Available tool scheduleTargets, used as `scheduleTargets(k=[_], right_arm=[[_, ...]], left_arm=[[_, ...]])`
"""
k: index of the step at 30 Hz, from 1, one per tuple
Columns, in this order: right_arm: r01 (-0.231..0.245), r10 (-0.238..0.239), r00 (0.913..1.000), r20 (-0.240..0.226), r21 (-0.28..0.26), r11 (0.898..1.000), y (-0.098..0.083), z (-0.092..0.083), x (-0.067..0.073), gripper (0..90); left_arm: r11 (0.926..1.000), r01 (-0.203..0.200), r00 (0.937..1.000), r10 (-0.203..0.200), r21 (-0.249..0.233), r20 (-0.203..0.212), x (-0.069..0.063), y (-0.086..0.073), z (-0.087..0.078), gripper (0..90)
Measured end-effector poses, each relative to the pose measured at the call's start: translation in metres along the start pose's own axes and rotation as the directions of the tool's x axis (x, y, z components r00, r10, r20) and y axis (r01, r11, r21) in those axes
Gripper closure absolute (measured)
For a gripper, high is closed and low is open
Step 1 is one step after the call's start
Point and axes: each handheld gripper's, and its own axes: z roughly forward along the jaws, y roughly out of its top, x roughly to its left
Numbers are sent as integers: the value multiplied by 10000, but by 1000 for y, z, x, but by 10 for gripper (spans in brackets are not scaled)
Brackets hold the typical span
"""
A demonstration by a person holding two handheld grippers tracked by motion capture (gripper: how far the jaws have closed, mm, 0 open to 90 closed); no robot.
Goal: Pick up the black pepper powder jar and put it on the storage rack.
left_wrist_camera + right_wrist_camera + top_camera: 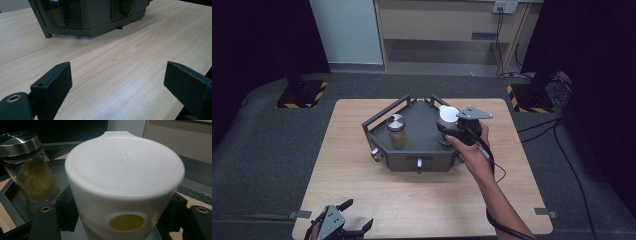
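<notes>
A dark grey angular rack (412,150) stands mid-table. On it sits a glass spice jar (396,131) with a metal cap and yellow-brown powder, also in the right gripper view (30,170). My right gripper (452,131) is over the rack's right side, shut on a white-lidded container (448,115). In the right gripper view that container (123,185) sits between both black jaws, a round yellow spot on its front. My left gripper (354,220) rests at the table's front left corner, open. Its jaws stand wide apart (117,85) over bare wood.
The rack's front face (87,15) lies ahead of the left gripper. Bare wooden tabletop (362,195) spreads around the rack. Two dark stands with striped bases (302,92) flank the table's far corners. A cable (502,230) trails from the right hand.
</notes>
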Motion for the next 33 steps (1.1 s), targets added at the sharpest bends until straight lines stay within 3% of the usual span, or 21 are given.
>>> scheduleTargets(k=[33], right_arm=[[-12,13,9999,-144,60,10000,1,1,-4,307]], left_arm=[[9999,-133,9999,133,-10,-7,-3,1,0,67]])
